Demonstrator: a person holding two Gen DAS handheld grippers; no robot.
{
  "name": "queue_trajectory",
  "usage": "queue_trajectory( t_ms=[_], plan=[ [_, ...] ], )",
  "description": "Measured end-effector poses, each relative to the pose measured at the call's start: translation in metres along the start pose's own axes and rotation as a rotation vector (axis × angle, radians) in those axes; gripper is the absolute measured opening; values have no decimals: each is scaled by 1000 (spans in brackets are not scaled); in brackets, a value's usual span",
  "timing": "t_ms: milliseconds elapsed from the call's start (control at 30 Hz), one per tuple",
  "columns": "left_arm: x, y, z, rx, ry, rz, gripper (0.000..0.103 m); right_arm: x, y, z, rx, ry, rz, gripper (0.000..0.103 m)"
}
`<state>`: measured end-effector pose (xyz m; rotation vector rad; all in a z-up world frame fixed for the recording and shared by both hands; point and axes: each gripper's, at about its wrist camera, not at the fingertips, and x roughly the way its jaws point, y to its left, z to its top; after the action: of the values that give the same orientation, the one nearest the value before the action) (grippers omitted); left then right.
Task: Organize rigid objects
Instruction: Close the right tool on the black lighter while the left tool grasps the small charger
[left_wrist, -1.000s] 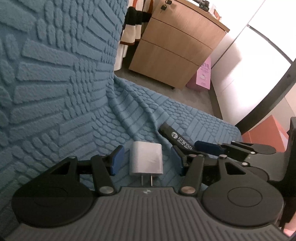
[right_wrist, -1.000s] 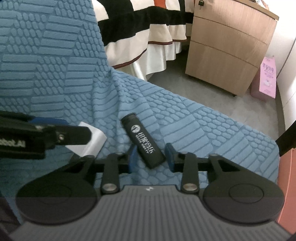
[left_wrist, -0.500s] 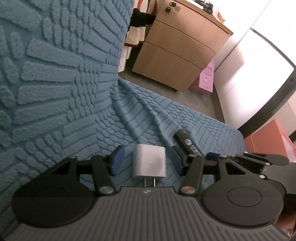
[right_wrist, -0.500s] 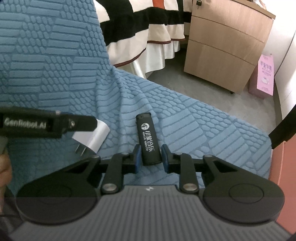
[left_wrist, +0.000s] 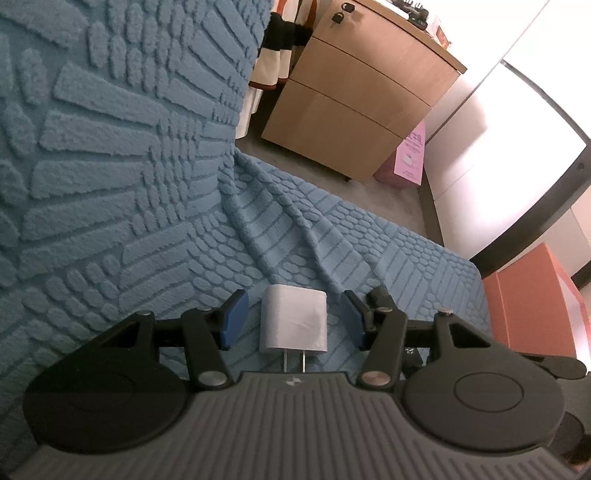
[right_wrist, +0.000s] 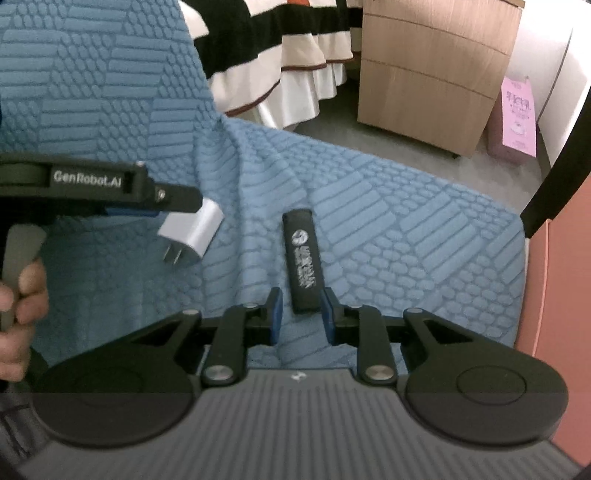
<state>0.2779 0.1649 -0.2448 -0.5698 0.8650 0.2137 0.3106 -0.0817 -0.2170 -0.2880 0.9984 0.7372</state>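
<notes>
A white plug adapter (left_wrist: 293, 319) lies on the blue textured cover (left_wrist: 147, 221), prongs toward the camera, between the fingers of my left gripper (left_wrist: 293, 321), which is open with gaps on both sides. In the right wrist view the adapter (right_wrist: 192, 230) shows under the left gripper's finger. A black lighter (right_wrist: 303, 260) with white print lies lengthwise on the cover; its near end sits between the blue pads of my right gripper (right_wrist: 301, 314), which is open with small gaps each side.
A wooden drawer cabinet (left_wrist: 354, 110) and a pink bag (left_wrist: 410, 158) stand on the floor beyond the cover's edge. An orange box (left_wrist: 532, 306) is at the right. A striped bed skirt (right_wrist: 273, 55) hangs behind. A hand (right_wrist: 18, 306) holds the left gripper.
The right gripper had closed on the lighter and has now opened slightly and drawn back; the lighter lies straight. The left gripper has moved forward over the adapter and stays open.
</notes>
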Motion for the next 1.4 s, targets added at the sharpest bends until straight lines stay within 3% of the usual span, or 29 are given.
queue_trajectory(
  t_ms=[200, 433, 700, 833, 1400],
  plan=[
    [5, -3, 0, 13, 7, 30, 61, 4, -1, 6, 6, -3, 30, 29],
    [10, -12, -2, 60, 6, 51, 61, 20, 4, 18, -42, -3, -1, 34],
    [13, -23, -4, 120, 5, 52, 61, 33, 12, 22, -87, -10, -41, 33],
    [16, -27, -6, 133, 11, 45, 61, 34, 16, 21, -111, -10, -47, 27],
    [32, -36, -9, 197, 25, 111, 61, 17, 0, 14, -37, -19, -66, 26]
  ],
)
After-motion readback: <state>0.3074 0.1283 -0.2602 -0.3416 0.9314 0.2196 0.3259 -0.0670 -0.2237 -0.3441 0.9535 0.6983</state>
